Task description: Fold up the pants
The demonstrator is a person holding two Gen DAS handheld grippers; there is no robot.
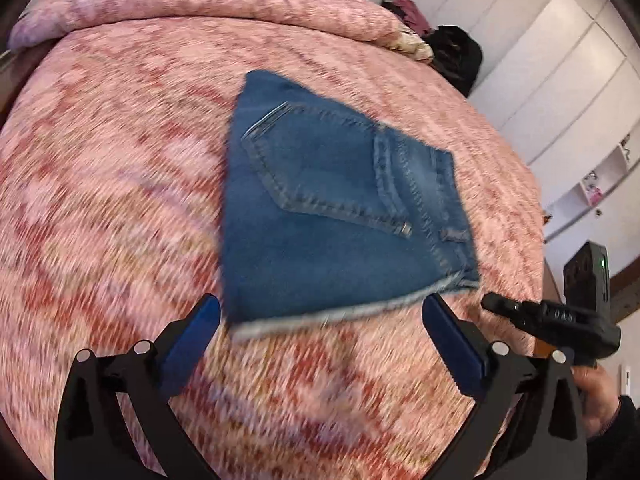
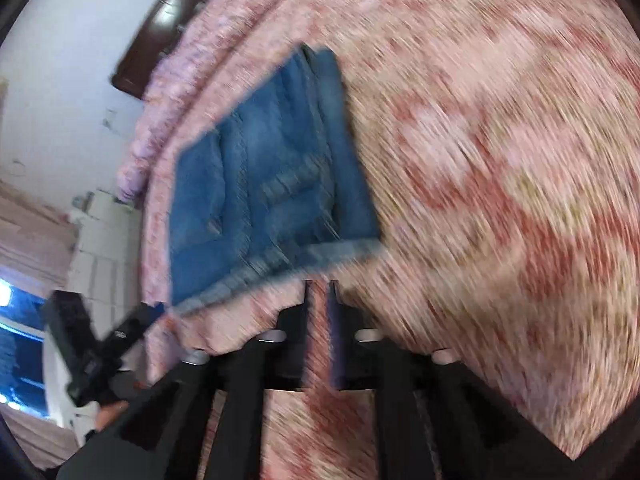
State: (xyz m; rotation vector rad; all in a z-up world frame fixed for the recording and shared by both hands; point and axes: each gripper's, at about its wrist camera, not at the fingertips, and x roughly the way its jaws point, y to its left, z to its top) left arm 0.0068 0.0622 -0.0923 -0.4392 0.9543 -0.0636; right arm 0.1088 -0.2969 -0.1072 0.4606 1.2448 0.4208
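We see the bed (image 1: 120,160) with the folded jeans (image 1: 340,208) lying flat on it. Our left gripper (image 1: 320,320) gapes wide and empty just short of their near hem. Our right gripper (image 2: 322,296) is nearly closed, empty, beside that hem.

- The folded pants (image 1: 336,208) lie on the bedspread (image 1: 120,208), near the middle of the bed;
- the rolled quilt (image 1: 208,4) lies behind them along the far edge;
- the left gripper (image 1: 320,320) hovers before their near hem; the right gripper (image 2: 322,300) hovers just beside it.
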